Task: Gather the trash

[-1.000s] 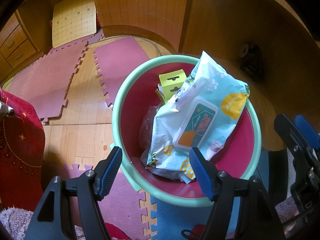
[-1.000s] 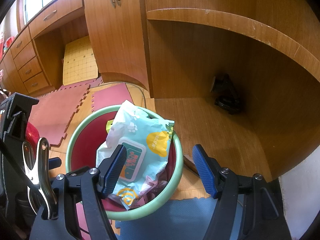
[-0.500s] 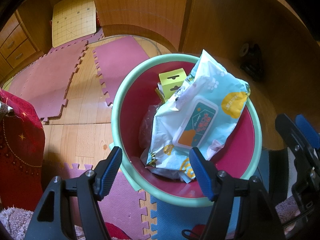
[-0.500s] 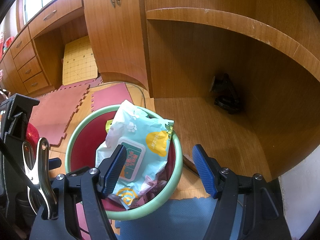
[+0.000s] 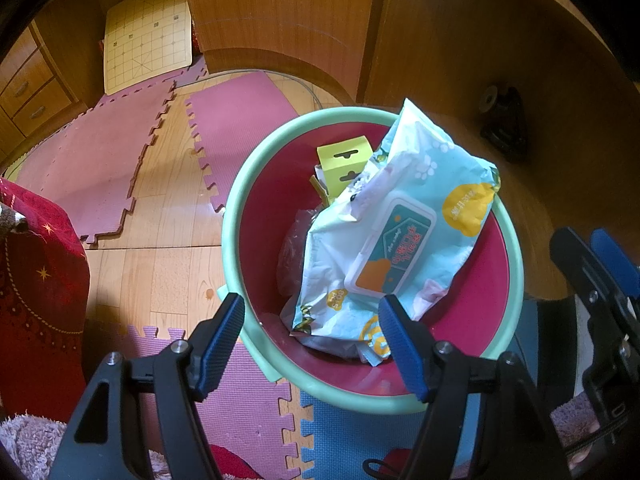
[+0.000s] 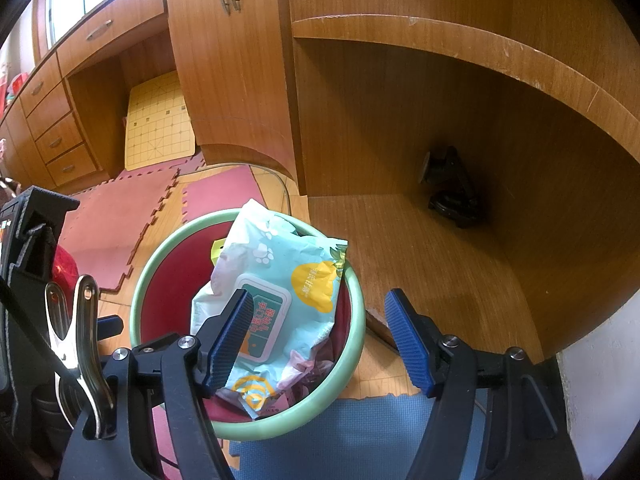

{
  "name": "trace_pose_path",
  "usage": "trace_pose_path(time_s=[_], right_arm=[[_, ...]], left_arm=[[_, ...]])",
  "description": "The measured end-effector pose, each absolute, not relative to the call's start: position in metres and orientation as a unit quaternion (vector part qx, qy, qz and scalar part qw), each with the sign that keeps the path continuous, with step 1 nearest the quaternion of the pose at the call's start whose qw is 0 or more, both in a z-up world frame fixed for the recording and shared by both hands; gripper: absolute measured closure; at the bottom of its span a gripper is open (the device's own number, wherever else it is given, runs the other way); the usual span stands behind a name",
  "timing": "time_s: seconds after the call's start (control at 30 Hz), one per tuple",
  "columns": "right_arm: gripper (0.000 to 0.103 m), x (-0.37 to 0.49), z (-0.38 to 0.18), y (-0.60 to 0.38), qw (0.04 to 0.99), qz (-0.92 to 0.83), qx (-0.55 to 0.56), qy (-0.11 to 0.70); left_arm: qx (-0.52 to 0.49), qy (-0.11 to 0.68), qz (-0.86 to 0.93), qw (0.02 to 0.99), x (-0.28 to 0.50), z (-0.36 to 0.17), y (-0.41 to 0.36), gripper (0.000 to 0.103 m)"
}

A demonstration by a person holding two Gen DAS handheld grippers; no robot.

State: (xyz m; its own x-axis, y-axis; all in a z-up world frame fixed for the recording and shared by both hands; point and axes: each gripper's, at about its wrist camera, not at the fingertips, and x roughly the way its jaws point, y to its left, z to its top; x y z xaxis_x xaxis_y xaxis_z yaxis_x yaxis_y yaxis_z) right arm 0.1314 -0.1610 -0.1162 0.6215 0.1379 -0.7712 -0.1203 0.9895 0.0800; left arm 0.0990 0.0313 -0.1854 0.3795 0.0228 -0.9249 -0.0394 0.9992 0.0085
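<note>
Round bin [image 5: 240, 248], mint rim w/ smooth maroon inside, sits on jigsaw foam mats [image 5: 100, 168] over wood floor. Big crinkly wipes pack [image 5: 400, 240], soft plastic w/ hard flip lid, leans across it toward 1 o'clock, top corner poking past the rim; likely to tip out if the bin's bumped. Small yellow card box [image 5: 344, 160] at 11 o'clock beneath. Left gripper [image 5: 312, 344] and right gripper [image 6: 320, 336]: both wide apart, holding nothing, ribbed blue pads.

Pale-blue wipes pack [image 5: 400, 236] tilted atop yellow box [image 5: 344, 162], inside red bin [image 5: 248, 216].
</note>
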Motion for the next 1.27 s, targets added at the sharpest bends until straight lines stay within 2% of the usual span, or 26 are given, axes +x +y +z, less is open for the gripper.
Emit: trace_pose_path(time_s=[1.27], right_arm=[[0.033, 0.1317, -0.1173, -0.163, 0.9, 0.071, 0.009, 0.429]], left_arm=[[-0.006, 0.564, 0.03, 0.825, 0.0984, -0.1898, 0.0325, 0.031]])
